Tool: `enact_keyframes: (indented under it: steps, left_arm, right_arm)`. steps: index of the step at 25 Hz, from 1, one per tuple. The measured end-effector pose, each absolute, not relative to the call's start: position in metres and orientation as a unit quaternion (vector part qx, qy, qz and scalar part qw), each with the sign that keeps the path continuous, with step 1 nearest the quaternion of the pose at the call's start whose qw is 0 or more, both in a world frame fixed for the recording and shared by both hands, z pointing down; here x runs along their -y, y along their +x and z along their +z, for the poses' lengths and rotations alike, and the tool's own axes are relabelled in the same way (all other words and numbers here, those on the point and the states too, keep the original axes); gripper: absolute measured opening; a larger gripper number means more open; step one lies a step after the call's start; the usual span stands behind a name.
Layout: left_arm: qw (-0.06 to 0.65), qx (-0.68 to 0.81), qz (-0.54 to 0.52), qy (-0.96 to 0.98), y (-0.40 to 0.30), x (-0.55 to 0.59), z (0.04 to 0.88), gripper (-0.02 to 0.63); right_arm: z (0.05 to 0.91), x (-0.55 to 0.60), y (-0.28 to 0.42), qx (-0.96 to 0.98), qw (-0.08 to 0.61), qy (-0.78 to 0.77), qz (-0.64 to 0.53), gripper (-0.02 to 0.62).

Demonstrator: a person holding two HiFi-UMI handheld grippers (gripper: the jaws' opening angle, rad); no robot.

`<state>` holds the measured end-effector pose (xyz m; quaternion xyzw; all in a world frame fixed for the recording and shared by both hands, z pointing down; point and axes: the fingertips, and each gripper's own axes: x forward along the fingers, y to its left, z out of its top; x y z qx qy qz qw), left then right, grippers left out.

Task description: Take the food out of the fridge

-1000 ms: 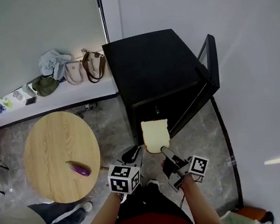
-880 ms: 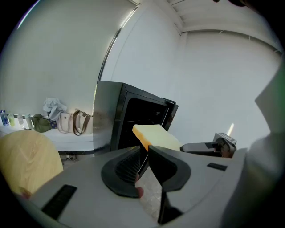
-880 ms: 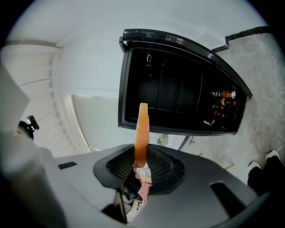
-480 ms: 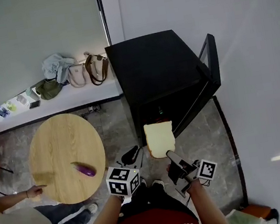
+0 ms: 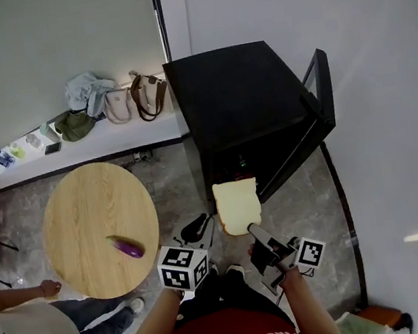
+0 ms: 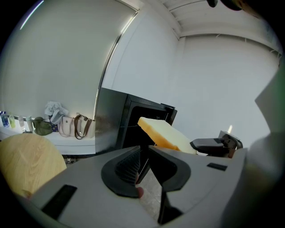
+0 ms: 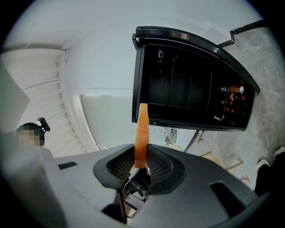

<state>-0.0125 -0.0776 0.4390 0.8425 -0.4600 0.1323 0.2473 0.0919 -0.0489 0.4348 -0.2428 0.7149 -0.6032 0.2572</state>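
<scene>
Head view
- Just changed: the pale, square slice of bread (image 5: 238,206) is now out in front of the boxy black fridge (image 5: 243,109), fully clear of its opening and hanging over the floor
- Right gripper (image 5: 253,230): clamped on the slice's near edge, just in front of the fridge
- Left gripper (image 5: 196,232): held low, in front of the fridge and to its left, nothing carried
- Fridge door (image 5: 324,103): swung wide open on the fridge's right side
- Round wooden table (image 5: 90,214): left of the fridge, with a purple eggplant (image 5: 126,247) lying on it
- Versus a second ago: the slice is carried a touch further out from the fridge; the eggplant hasn't budged
- Meaning: this item looks pretty much taken out, only the putting down seems left, probably on the table

Left gripper view
- Claw: pads drawn nearly together with a sliver of gap, nothing pinched
- Bread: seen lifted in front of the fridge's dark opening, with the right gripper behind it

Right gripper view
- Claw: shut on the slice, seen edge-on and standing straight up between the pads
- Fridge: ahead with its door open, small red cans (image 7: 231,100) still left inside, so more may be waiting
</scene>
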Motion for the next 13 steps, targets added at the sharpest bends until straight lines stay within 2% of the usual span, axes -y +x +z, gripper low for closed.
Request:
enact_keyframes:
  steps: [13]
  left_arm:
    - [0.250,0.473,0.126,0.836,-0.027,0.075,0.438,0.055]
  right_arm:
    - [0.429,0.047,0.081,-0.723,0.248,-0.232,-0.602,0.086]
